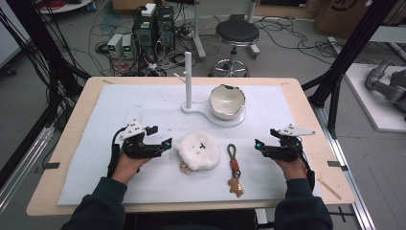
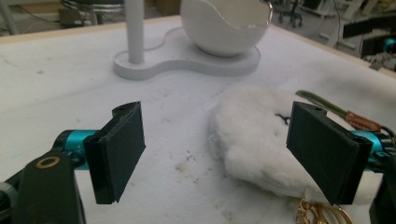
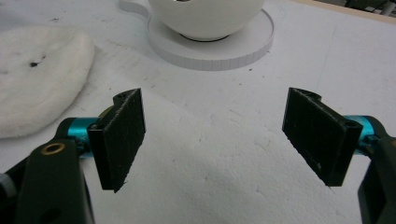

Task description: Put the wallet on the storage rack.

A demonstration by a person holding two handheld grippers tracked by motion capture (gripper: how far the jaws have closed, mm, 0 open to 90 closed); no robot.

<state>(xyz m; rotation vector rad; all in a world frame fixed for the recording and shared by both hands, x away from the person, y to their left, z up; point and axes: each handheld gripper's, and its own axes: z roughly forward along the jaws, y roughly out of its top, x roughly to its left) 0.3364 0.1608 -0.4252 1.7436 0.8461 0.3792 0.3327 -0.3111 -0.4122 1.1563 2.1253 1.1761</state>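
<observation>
Left gripper [image 1: 160, 142]: rests low on the tabletop [image 1: 143, 105] at the left, fingers [image 2: 119, 149] spread wide with nothing between them, aimed toward the plush
Right gripper [image 1: 261, 146]: rests at the right side, fingers [image 3: 121, 140] wide apart and empty, only bare white mat between them
White plush keychain [image 1: 198, 151]: lies flat on the mat between the two grippers, just beside the left one; its gold clasp [image 2: 320, 212] shows at its near edge
Braided keychain [image 1: 234, 170]: lies just right of the plush, apart from it, an olive cord with a brown tag and a small gingerbread figure at the near end
Stand [image 1: 188, 79]: white post on a flat base at the far middle of the mat, nothing hanging on it
Eggshell bowl [image 1: 227, 100]: sits on the round end of the same base, looks empty
Progress: judged at the very start; neither keychain is touched or lifted
Left to do: everything, likely beginning with the left gripper closing on the plush
</observation>
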